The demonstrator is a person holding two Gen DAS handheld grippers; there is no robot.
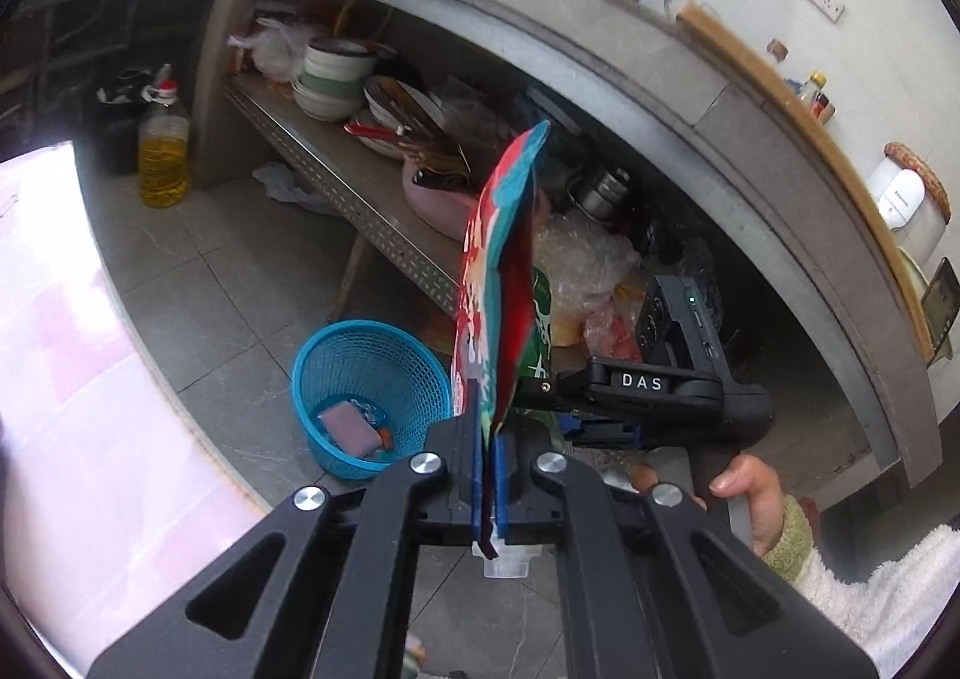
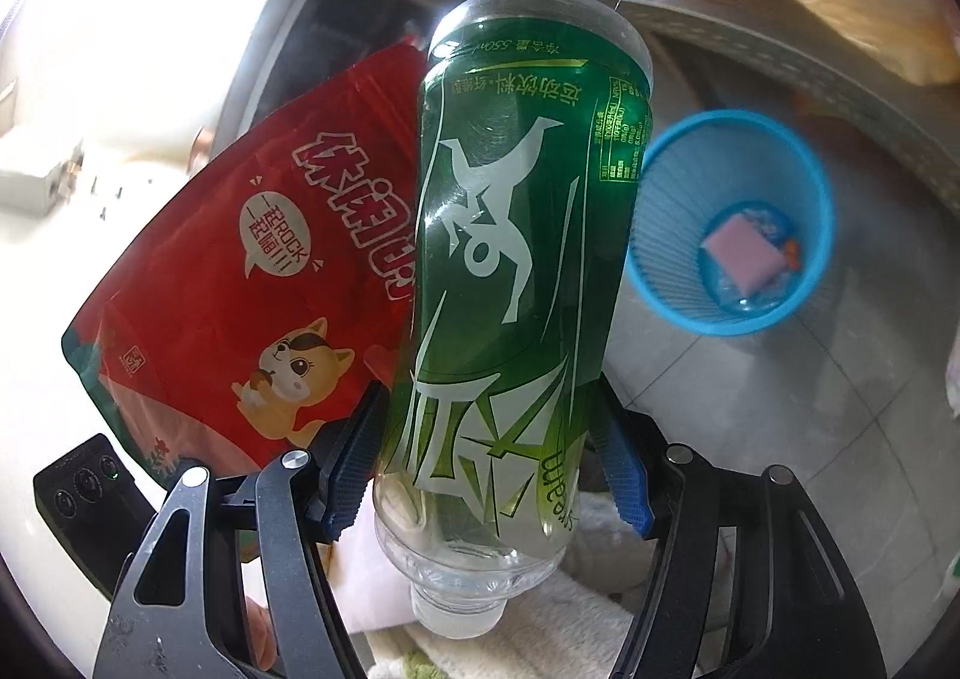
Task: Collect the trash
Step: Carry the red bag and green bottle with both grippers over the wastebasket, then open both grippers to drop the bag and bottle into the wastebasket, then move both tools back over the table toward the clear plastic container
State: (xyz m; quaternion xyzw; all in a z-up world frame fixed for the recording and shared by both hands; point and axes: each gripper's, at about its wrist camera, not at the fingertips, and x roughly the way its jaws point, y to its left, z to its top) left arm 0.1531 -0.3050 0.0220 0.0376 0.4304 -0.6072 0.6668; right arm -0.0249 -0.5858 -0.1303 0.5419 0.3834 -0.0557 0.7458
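My left gripper (image 1: 491, 427) is shut on a red and teal snack bag (image 1: 498, 283), held edge-on and upright above the floor. The bag also shows in the right wrist view (image 2: 252, 271), left of the bottle. My right gripper (image 2: 489, 460) is shut on a green-labelled plastic bottle (image 2: 516, 271), cap end toward the camera. A blue mesh bin (image 1: 372, 379) stands on the tiled floor to the left of the bag and below it; in the right wrist view the bin (image 2: 660, 235) is right of the bottle. It holds a pink piece and some clear wrapping.
A low metal shelf (image 1: 336, 181) carries bowls, plates and plastic bags under a stone counter (image 1: 600, 55). A bottle of yellow oil (image 1: 163, 151) stands on the floor at left. The right gripper's body and hand (image 1: 672, 379) are right of the bag.
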